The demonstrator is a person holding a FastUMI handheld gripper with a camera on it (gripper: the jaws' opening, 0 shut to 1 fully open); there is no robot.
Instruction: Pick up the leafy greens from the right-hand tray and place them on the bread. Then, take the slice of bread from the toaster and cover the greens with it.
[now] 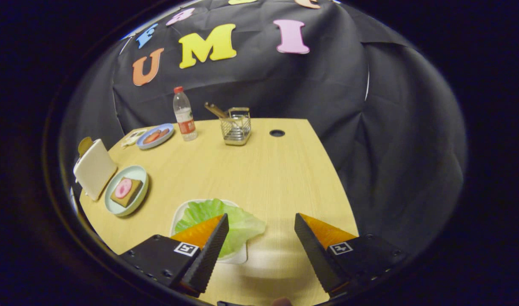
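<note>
I am looking forward along my gripper [261, 221], and its two fingers are standing wide apart, holding nothing, with bare wooden table [259, 170] showing between them. One finger is overlapping the near side of the leafy greens [238, 223], a pale green leaf lying in a white tray [179, 212] just ahead of that finger; whether it is touching the leaf I cannot tell. The other finger is hovering over bare table, well apart from the tray.

Beyond the tray, a pale green plate [137, 172] is carrying a brown slice of bread [129, 195] with a round pink slice of meat [123, 188] on top. Just beside that plate, a cream toaster [94, 168] is standing at the table's edge, with the rounded top of a tan bread slice [85, 145] poking out of it.

Farther back, a blue plate [168, 131] is holding some reddish food too small to make out. Near it a clear water bottle [184, 114] with a red cap is standing upright. Beside the bottle, a wire basket [235, 126] is holding a wooden-handled utensil leaning outward. A small dark round hole [277, 133] is sitting in the tabletop near the basket.
</note>
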